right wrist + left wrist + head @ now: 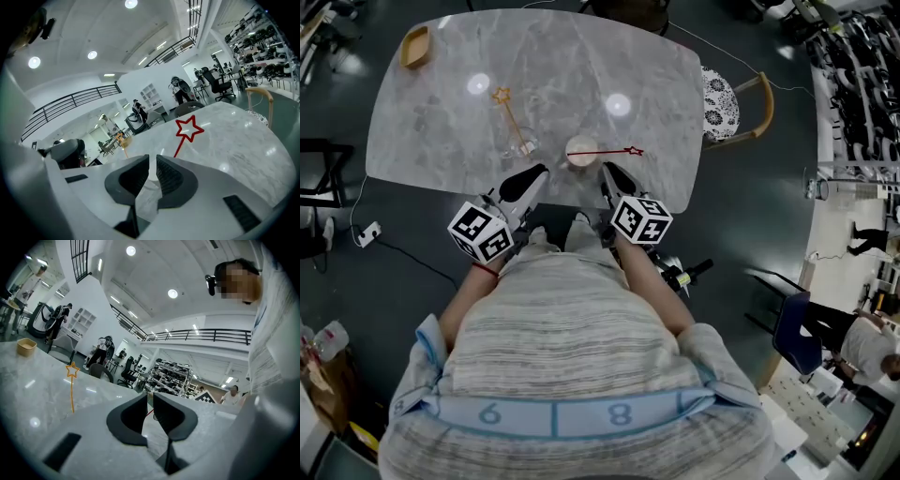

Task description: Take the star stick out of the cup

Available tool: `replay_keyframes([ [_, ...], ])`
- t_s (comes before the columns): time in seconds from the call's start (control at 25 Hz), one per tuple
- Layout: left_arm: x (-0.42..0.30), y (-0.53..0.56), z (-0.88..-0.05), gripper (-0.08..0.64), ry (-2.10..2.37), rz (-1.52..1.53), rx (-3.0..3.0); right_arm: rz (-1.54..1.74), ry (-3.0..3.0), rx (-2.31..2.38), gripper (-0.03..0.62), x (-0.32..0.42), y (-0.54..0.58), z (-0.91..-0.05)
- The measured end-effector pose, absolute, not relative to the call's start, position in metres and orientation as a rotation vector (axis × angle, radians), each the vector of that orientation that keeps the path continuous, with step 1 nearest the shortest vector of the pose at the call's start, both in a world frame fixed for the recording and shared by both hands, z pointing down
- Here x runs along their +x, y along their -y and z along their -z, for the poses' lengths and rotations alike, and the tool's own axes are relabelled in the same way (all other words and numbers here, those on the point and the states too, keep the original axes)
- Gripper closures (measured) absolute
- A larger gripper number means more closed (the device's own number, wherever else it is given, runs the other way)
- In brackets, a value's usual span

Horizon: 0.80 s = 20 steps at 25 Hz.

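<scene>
- The left hand-held gripper [540, 172] and the right hand-held gripper [607, 169] hover over the bench's [581, 66] near edge. Each has its jaws clenched almost together on nothing.
- Two star sticks are in view. A red star stick [602, 152] sits in a pale cup [580, 160] straight ahead between the grippers. A gold star stick [512, 118] stands in a clear glass [524, 147] just beyond the left gripper.
- The red stick lies nearly flat across its cup rim. Its long axis runs left to right, and the star overhangs to the right, just ahead of the right gripper's tips.
- The gold stick leans away from the person, with its star at the far end.
- Judgement: the right gripper is nearer the red stick and the left nearer the gold. Either must first release its jaws.
- The bench beyond is open, and a wooden bowl [415, 45] sits well apart at the far left corner. Both cups stand near the front edge, so a careless pull could tip one.
</scene>
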<state>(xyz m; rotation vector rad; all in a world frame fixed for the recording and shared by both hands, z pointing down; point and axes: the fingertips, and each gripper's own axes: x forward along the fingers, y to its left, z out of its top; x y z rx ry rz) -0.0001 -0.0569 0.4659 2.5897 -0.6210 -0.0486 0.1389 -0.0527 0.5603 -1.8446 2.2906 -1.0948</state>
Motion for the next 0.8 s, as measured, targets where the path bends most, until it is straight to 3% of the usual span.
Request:
replay_keyframes([
  [0.32, 0.002, 0.059, -0.468, 0.509, 0.635, 0.042, 2.589, 1.174, -2.221, -1.862, 0.580, 0.153, 0.062, -0.581],
  [0.56, 0.004, 0.061, -0.470, 0.509, 0.649, 0.034, 2.583, 1.257, -2.152, -1.832, 0.528, 0.158, 0.069, -0.595],
  [0.8, 0.005, 0.062, -0.471, 0.509, 0.665, 0.020, 2.579, 1.295, -2.123, -1.821, 0.526, 0.161, 0.076, -0.604],
])
